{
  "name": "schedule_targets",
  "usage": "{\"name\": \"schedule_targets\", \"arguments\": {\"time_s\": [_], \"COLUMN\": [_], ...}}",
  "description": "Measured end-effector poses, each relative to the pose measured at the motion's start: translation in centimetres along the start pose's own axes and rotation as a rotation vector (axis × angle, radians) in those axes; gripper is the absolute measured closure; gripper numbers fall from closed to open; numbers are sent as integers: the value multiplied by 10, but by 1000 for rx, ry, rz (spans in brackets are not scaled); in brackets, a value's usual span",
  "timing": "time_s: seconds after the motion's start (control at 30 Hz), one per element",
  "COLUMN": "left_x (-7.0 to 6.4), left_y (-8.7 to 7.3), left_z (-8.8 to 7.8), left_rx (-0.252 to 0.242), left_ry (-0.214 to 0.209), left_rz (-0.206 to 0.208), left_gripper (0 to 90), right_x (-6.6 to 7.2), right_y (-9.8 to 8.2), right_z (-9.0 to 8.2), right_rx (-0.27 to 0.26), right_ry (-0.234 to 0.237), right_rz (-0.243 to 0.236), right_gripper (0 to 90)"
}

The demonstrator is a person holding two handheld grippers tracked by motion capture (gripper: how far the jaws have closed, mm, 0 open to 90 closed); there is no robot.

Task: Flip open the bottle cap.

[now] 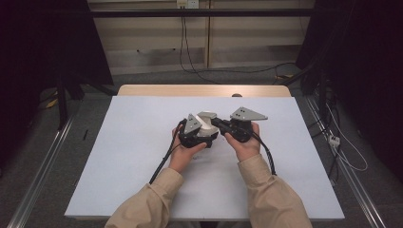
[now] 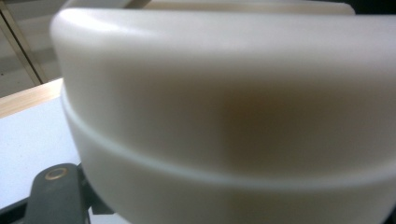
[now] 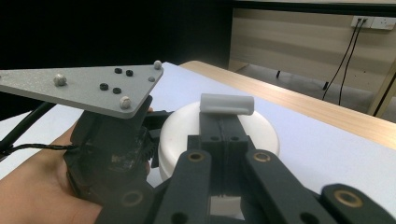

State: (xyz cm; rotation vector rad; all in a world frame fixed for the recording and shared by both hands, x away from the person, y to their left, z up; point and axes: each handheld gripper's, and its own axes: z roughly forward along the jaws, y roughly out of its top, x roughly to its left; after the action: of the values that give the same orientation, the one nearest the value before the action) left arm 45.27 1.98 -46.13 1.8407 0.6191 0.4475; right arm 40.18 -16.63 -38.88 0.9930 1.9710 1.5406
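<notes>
So, from my seat at the controls: both sleeves come in from the near edge of the worktop, and both hands meet around a round white container sitting near the middle of the white sheet.

My right gripper is over the top of that container, jaws pressed together with no gap I can see, their tips just under a small white cylinder-shaped piece at the lid's top. Whether it's actually pinching that piece, I can't tell for sure. In the high view the right gripper sits just right of the container.

My left gripper is right up against the container's left side, its grey plate tilted above it. Its own camera is so close that the container's cream wall is a blur, with one dark jaw link at the bottom left. Can't tell how far those jaws are open.

Beyond the container, the sheet runs to the wooden far edge, then floor, cables and a panelled wall.
</notes>
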Motion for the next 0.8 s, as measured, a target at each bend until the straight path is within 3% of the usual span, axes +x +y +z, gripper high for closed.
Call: {"name": "schedule_targets", "arguments": {"time_s": [0.8], "left_x": [1], "left_y": [0], "left_z": [0], "left_rx": [3], "left_ry": [-5], "left_rz": [-10], "left_gripper": [187], "right_x": [-1], "right_y": [11], "right_z": [6], "right_rx": [-11], "right_ry": [-4], "right_rz": [-6], "right_gripper": [900]}}
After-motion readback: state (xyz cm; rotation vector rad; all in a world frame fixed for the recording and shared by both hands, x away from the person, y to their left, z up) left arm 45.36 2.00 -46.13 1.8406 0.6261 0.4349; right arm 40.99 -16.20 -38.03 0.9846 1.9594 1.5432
